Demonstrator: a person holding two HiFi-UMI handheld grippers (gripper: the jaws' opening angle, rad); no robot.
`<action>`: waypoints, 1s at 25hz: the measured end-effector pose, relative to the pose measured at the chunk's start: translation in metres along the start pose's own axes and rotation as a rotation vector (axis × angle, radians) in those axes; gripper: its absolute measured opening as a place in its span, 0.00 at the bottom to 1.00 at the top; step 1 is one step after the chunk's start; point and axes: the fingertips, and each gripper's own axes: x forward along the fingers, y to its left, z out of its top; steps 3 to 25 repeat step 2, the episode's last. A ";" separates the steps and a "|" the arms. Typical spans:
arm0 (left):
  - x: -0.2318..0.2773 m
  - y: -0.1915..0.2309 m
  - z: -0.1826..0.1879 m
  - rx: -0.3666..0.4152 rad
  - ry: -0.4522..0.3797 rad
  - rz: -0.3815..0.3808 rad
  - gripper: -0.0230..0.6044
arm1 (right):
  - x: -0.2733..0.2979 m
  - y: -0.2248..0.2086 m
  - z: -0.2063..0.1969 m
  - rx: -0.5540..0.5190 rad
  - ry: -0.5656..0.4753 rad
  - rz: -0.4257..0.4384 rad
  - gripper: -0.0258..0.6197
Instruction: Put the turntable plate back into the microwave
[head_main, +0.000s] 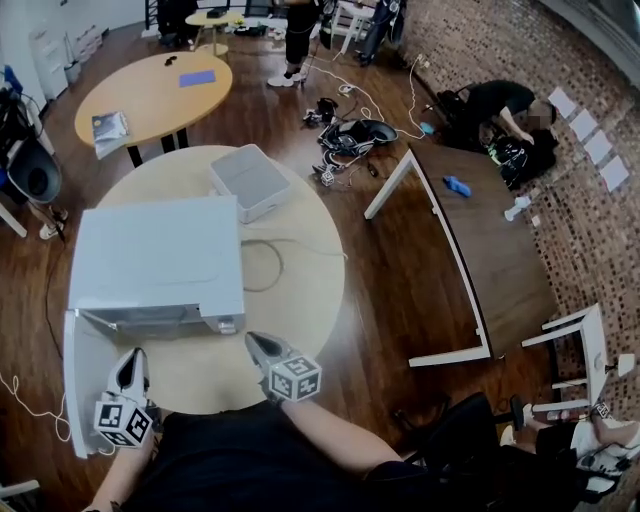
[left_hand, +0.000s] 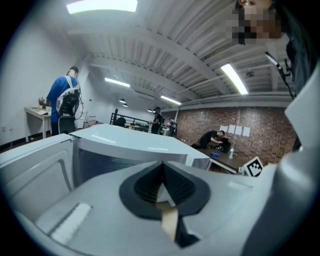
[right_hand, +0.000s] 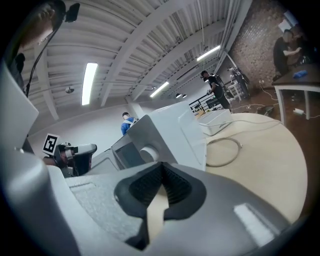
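The microwave (head_main: 160, 258) has its door (head_main: 72, 385) open. Just in front: left gripper (head_main: 130, 368) and right gripper (head_main: 262, 350) — both clenched, empty.

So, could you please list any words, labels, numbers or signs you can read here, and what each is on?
No text can be read.
Microwave: no brand or label shows.
Left marker cube, right marker cube: black-and-white square patterns only, no letters.
Paper sheets at the right: too small to read.
Magazine: too small to read.
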 end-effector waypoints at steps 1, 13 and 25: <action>-0.001 -0.001 0.000 0.008 0.009 0.005 0.04 | 0.001 0.005 -0.002 0.003 -0.004 0.014 0.04; -0.002 -0.003 0.001 0.018 0.016 0.010 0.04 | 0.002 0.010 -0.005 0.006 -0.009 0.028 0.04; -0.002 -0.003 0.001 0.018 0.016 0.010 0.04 | 0.002 0.010 -0.005 0.006 -0.009 0.028 0.04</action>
